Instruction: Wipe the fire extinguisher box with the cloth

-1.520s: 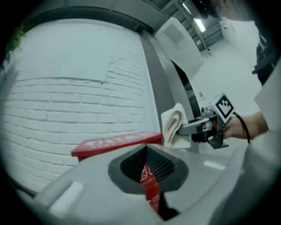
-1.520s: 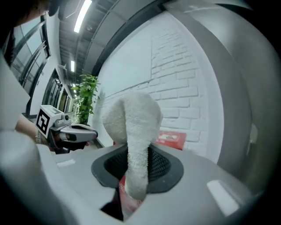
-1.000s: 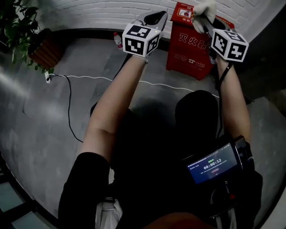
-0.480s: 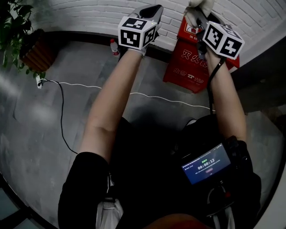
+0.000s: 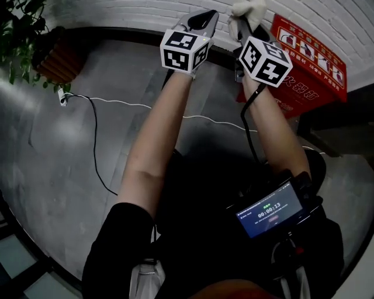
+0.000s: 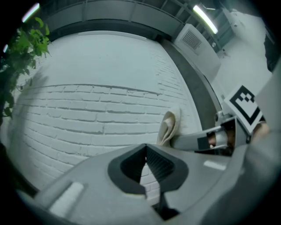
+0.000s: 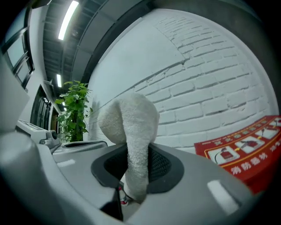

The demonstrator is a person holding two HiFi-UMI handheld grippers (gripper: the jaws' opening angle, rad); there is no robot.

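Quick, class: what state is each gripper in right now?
Left gripper: closed, nothing in it.
Right gripper: closed on the cloth.

The left gripper (image 5: pixel 201 17) and right gripper (image 5: pixel 245 20) point toward the brick wall (image 5: pixel 117 14). The right gripper pinches a white cloth (image 5: pixel 248 8) just left of the red fire extinguisher box (image 5: pixel 307 58).

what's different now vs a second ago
The right tool, with the cloth clamped in it, has come off the top of the fire extinguisher box and now sits to the box's left, in front of the white brick wall. Unchanged: the cloth is still gripped, and the left tool is still raised beside it, shut and empty.
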